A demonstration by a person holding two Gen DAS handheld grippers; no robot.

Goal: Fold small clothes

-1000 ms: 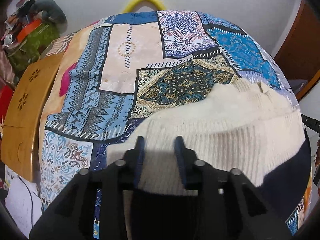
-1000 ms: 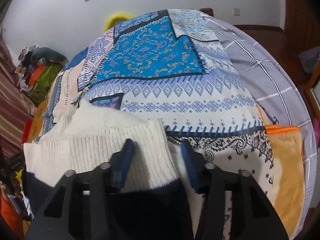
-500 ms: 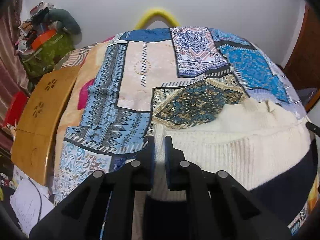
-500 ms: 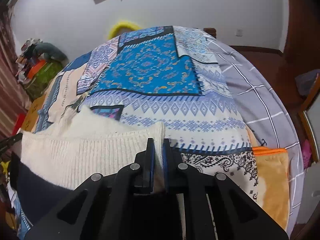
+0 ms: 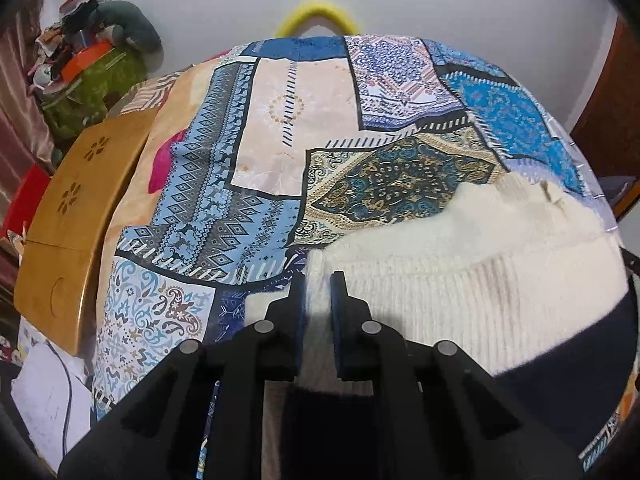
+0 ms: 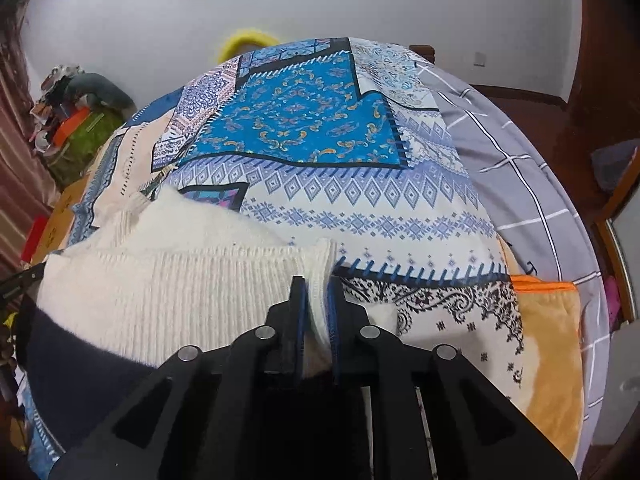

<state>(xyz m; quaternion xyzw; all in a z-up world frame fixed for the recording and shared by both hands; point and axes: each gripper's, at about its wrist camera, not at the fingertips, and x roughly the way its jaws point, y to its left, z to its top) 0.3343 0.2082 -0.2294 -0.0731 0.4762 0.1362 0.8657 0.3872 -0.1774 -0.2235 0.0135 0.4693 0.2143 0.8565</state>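
Observation:
A cream ribbed knit sweater with a dark navy lower part lies on the patchwork bedspread. My left gripper is shut on the sweater's left ribbed corner. In the right wrist view the same sweater spreads to the left, and my right gripper is shut on its right ribbed corner. Both corners are pinched between the blue pads and held a little above the bed.
A wooden lap table leans at the bed's left side. A pile of clutter sits by the far wall. A yellow ring shows behind the bed. A grey checked sheet and orange blanket lie to the right.
Both grippers were open over the sweater's ribbed edge a second ago. They closed on its two corners and have since lifted slightly with the cloth.

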